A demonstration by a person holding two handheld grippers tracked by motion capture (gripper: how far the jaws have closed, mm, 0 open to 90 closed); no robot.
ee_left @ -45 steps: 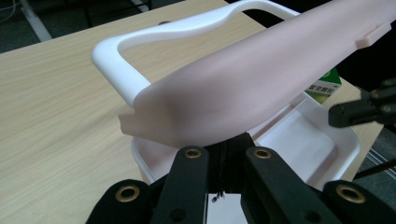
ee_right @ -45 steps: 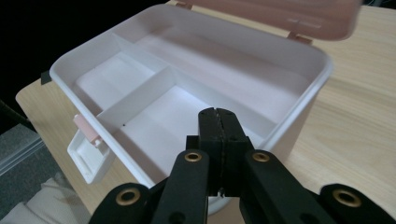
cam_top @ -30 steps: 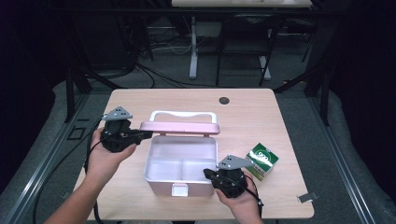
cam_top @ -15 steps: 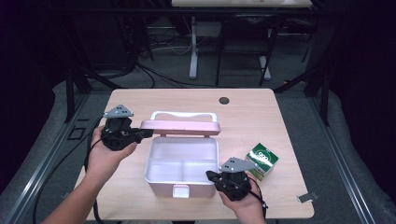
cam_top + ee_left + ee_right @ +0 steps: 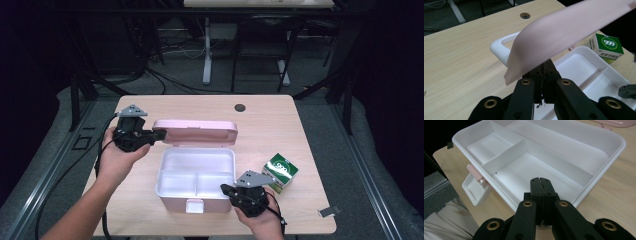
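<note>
My left gripper [image 5: 159, 134] pinches the pink lid [image 5: 196, 131] (raised); my right gripper [image 5: 224, 188], jaws together, rests at the box [image 5: 195, 172] rim.

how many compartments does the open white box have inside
3: one long compartment running along the hinge side by the pink lid, and two smaller ones side by side along the latch side. All look empty.

On the table [image 5: 310, 135] the open box [image 5: 196, 176] sits near the front edge with its lid [image 5: 196, 131] raised behind it, the left gripper [image 5: 159, 134] at the lid's left end, the right gripper [image 5: 225, 189] at the box's front right corner, and the carton [image 5: 280, 171] just right of the box.
</note>
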